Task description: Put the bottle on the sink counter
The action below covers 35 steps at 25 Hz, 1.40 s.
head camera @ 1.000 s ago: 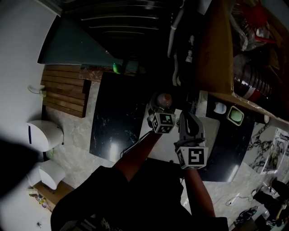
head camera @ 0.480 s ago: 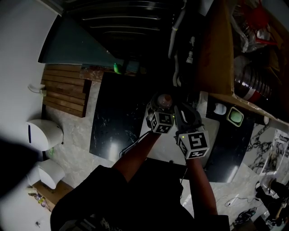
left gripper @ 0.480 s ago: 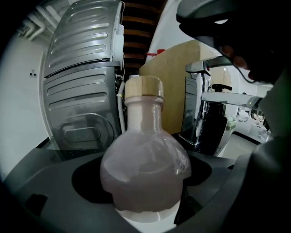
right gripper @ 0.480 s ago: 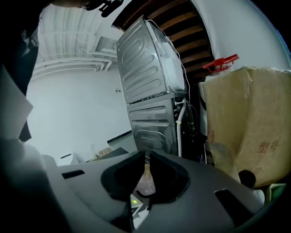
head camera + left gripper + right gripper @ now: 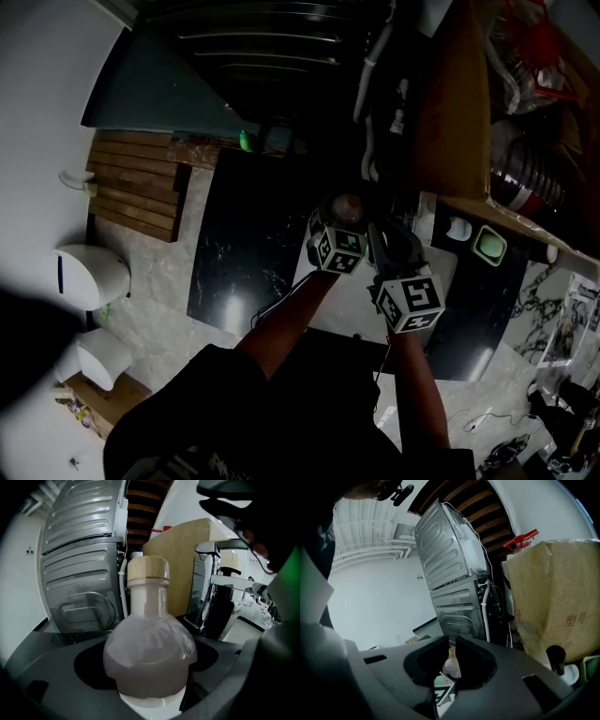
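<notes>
Pretty dim room in the head view: black slab (image 5: pixel 239 248) on a pale marbled floor (image 5: pixel 159 319), wooden slats (image 5: pixel 131 187) off to the left, big cardboard box (image 5: pixel 450 103) top right. Over a white counter (image 5: pixel 328 295), both tools side by side: left gripper (image 5: pixel 341 218) clamped on the bottle (image 5: pixel 347 204), right gripper (image 5: pixel 381 232) just beside it on the right.

Left gripper view next: bottle dead centre and upright, round belly full of pinkish-grey liquid, tan cap (image 5: pixel 148 569) on top. Jaws pressed against both sides of the belly. Bit of white under the base, no telling whether touching the counter or not. Ribbed metal panel (image 5: pixel 79 564) behind on the left, cardboard box behind the neck, shiny tap (image 5: pixel 213 588) to the right.

Right gripper view: jaws squeezed together with nothing in them, just a thin slit. Bottle peeking through that slit further off, plus a corner of the other gripper's marker cube (image 5: pixel 440 693). Ribbed panel and box in the back.
</notes>
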{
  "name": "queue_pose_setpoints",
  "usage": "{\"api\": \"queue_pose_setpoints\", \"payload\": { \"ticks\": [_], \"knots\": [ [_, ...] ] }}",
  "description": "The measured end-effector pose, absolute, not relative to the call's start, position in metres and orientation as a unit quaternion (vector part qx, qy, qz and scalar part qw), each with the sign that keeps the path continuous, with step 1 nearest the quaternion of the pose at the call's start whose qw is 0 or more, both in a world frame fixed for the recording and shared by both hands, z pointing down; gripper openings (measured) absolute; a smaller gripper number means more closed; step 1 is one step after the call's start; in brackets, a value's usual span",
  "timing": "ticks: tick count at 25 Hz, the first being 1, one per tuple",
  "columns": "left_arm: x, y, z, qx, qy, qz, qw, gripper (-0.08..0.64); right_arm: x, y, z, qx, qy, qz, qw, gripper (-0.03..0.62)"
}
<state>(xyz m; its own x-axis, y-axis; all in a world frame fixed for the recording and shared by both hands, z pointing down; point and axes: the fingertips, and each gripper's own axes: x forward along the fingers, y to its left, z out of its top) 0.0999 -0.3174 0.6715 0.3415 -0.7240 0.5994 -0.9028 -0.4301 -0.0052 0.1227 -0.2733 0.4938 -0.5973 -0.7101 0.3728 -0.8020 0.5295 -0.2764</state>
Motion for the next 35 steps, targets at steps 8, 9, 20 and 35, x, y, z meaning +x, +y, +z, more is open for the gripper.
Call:
{"api": "queue_pose_setpoints", "payload": {
  "ticks": [8,9,20,35],
  "knots": [
    [0.097,-0.317,0.670,0.807,-0.498,0.271,0.166,0.402,0.139,-0.249,0.485,0.478,-0.849,0.216,0.068,0.041],
    [0.097,-0.317,0.670,0.809,-0.496,0.271,0.164,0.402,0.140,-0.247,0.485,0.480,-0.848,0.215,0.067,0.041],
    [0.073,-0.303,0.630,0.841,-0.467,0.199,0.187,0.403,0.133,-0.252,0.472,0.464,-0.865,0.182,0.054,0.041],
    [-0.103,-0.232,0.668,0.780,-0.490,0.309,0.234,0.403,-0.004,-0.223,0.511,0.345,-0.915,0.178,0.109,0.041]
  ]
}}
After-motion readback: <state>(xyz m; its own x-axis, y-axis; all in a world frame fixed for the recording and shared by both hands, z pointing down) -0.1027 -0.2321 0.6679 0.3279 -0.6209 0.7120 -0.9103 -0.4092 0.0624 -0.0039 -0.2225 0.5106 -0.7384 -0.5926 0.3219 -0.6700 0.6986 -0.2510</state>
